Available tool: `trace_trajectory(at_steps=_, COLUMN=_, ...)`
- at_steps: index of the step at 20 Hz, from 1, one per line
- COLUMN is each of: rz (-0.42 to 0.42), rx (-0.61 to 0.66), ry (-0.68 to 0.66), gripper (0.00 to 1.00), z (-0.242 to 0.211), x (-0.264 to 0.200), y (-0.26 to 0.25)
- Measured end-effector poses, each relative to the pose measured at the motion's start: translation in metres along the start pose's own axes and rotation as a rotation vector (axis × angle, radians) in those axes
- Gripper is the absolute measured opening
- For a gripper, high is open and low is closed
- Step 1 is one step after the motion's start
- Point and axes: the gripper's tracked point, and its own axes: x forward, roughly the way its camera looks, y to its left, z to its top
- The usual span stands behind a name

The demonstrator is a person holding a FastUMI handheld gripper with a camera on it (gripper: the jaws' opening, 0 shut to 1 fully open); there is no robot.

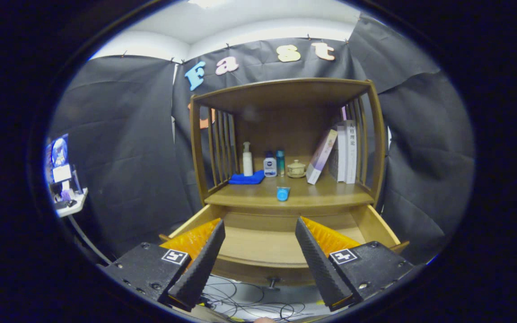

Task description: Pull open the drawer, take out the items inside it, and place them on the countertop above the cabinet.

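Drawer (375, 226) of one wooden cabinet (285, 89) is seen pulled out below the countertop (321, 193), and its pale floor is seen bare between and beyond the gripper's fingers. One small knob (273, 281) is seen on the drawer front at about six o'clock from the countertop's middle. One gripper (258, 233) is held just before the drawer with its two fingers spread wide and nothing pinched between them; the left fingertip (217, 229) lies at about eight o'clock from the blue tube, the right at about five o'clock.

On the countertop, counted from left to right: one folded blue cloth (246, 179), one white pump bottle (247, 159) standing behind it, one small white-and-blue bottle (269, 165), one slim teal bottle (280, 162) just beside that, one blue tube (283, 193) lying nearer the front edge at about six o'clock from the teal bottle, one lidded cup (296, 169) on a saucer, one leaning book (321, 157), and upright white books (348, 152) at the right, their number not clear. Loose cables (240, 300) are seen on the floor under the drawer.
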Motion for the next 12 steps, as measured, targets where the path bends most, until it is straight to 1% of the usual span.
trace_trajectory(at_steps=5, rz=-0.047, rx=0.040, ry=0.048, gripper=0.99, z=-0.072, x=0.005, y=-0.007)
trace_trajectory(at_steps=7, rz=-0.081, rx=0.034, ry=0.055, gripper=1.00, z=-0.091, x=0.007, y=-0.014)
trace_trajectory(at_steps=9, rz=-0.084, rx=0.039, ry=0.099, gripper=1.00, z=-0.116, x=0.013, y=-0.014)
trace_trajectory(at_steps=12, rz=-0.108, rx=0.056, ry=0.125, gripper=0.99, z=-0.135, x=0.023, y=-0.022)
